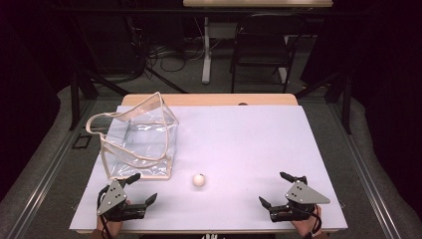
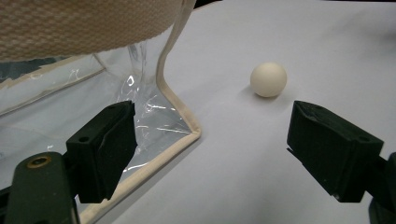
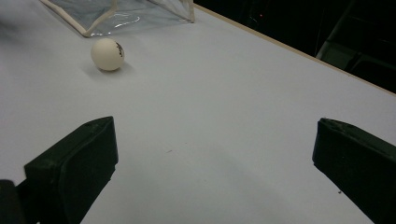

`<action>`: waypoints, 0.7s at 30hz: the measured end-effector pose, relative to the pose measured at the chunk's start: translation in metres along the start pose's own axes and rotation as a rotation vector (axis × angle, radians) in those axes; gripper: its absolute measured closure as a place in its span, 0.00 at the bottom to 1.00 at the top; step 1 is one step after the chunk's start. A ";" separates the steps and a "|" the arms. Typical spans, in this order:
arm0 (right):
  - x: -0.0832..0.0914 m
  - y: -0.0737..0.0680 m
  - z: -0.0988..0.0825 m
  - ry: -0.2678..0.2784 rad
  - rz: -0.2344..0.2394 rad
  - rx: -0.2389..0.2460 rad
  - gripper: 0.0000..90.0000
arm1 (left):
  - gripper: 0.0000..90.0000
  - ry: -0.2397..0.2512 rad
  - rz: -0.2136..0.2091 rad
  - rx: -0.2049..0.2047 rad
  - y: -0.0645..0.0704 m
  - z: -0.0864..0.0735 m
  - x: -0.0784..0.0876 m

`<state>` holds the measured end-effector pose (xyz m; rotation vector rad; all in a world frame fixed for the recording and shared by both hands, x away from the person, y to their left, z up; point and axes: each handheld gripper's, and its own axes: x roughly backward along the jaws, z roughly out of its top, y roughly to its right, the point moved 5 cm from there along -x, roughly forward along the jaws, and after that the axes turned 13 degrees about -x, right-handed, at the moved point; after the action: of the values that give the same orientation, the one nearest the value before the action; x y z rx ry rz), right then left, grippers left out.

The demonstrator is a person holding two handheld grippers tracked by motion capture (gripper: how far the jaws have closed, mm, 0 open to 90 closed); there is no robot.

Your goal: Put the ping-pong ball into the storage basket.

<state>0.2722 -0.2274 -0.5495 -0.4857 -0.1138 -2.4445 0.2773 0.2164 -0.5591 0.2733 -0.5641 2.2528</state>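
Two grippers, left gripper [image 1: 139, 188] and right gripper [image 1: 276, 188], wide open, empty, ball [image 1: 199, 180] print unreadable

Looks like a recording lab or studio, dimly lit and set up for tabletop work. Plain wooden table [image 1: 209, 99] covered by a pale sheet [image 1: 239, 144], standing on grey carpet [image 1: 59, 164]. Black drapes [image 1: 378, 74] closing off both sides. Loose cables [image 1: 169, 57] tangled on the floor behind, beside a white desk leg [image 1: 206, 50] and a black folding chair [image 1: 261, 47]. Metal rails [image 1: 370, 184] running along the floor on either side.
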 end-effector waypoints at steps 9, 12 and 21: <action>0.000 -0.002 0.001 -0.003 0.006 0.006 0.00 | 0.18 -0.010 -0.005 -0.003 0.000 -0.001 -0.001; -0.002 -0.003 0.002 -0.004 0.008 0.013 0.00 | 0.18 -0.012 -0.002 -0.002 0.000 0.000 -0.001; -0.011 -0.007 0.004 -0.066 0.016 0.014 0.00 | 0.18 -0.015 -0.001 -0.009 0.001 -0.001 -0.002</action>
<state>0.2771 -0.2151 -0.5500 -0.5588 -0.1547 -2.4115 0.2779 0.2150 -0.5606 0.2863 -0.5826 2.2486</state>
